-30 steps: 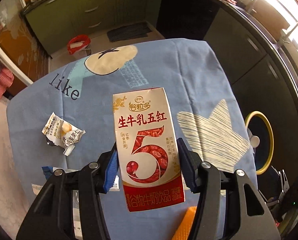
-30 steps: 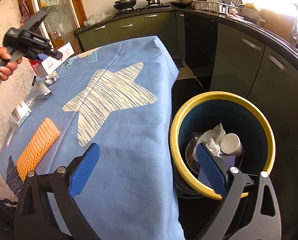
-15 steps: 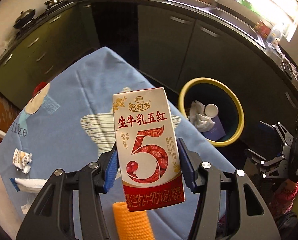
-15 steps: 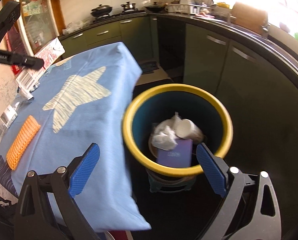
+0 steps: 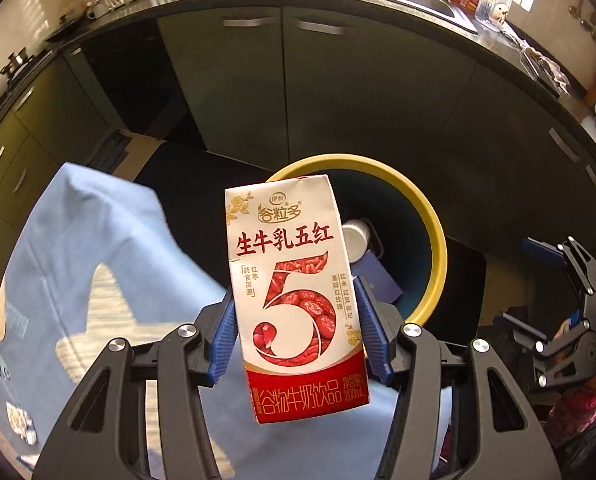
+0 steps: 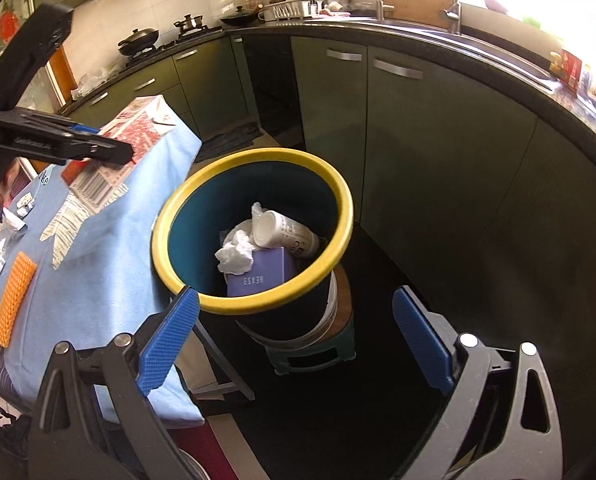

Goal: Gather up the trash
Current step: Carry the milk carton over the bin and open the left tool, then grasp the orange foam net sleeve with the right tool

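**A:** Entry. Where's the milk carton (image 5: 298, 292) right now?

**B:** Clamped between the blue pads of my left gripper (image 5: 298, 340), upright, pinched low on both side faces. In the left wrist view its top overlaps the near rim of the yellow-rimmed bin (image 5: 434, 240); in the right wrist view it hangs above the blue tablecloth (image 6: 109, 280) near that edge, so I judge it isn't over the opening yet. My right gripper (image 6: 293, 336) is spread wide with nothing in it, aimed at the bin.

**A:** Risks?

**B:** Letting go early: the carton would clip the rim and drop to the dark floor or back onto the cloth. The bin sits on a small green stool (image 6: 314, 354), so a knock from either tool could tip it. A white bottle (image 6: 285, 234), crumpled tissue (image 6: 235, 256) and a purple box (image 6: 257, 276) lie inside already; a tall carton may land propped against them.

**A:** Legible text?

**B:** Carton: "生牛乳五红", "谷粒多", a big red "5", "谷物牛奶饮品". The purple box reads "HEXZE", I think, upside down. Tablecloth shows "ke".
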A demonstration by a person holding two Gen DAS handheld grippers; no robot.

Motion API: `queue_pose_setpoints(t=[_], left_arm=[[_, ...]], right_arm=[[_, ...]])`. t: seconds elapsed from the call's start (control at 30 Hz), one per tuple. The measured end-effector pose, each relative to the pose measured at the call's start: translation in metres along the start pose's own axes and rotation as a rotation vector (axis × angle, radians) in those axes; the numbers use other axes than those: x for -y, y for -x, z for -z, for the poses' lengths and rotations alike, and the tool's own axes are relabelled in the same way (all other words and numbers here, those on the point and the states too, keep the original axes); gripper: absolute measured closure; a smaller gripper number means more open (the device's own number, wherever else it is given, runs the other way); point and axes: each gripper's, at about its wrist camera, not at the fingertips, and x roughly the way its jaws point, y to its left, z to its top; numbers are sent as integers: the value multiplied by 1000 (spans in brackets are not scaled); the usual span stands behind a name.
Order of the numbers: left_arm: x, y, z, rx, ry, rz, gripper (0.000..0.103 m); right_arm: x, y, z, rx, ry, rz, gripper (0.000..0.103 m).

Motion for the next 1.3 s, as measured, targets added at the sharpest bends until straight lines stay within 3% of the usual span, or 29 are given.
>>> queue_pose_setpoints(t=[0.33,0.4,0.47,0.67,0.97,1.3], left_arm=[[13,-57,-35,-77,15,58,48],[11,-61,-40,-75,32,53,38],[12,-55,-41,-58,34,58,32],[16,-4,-35,30,43,86,28],[-26,94,45,175,178,118,17],[-71,169,185,330,281,-6,9]], right_arm=[[18,-4,4,-9,-34,3,11],[19,-4,5,-9,-36,3,11],[20,-4,5,-8,-35,-1,11],[18,-6,6,-9,-32,-12,11],[-8,-9,1,-15,27,-40,10],[-71,-9,-7,-30,135,-73,10]])
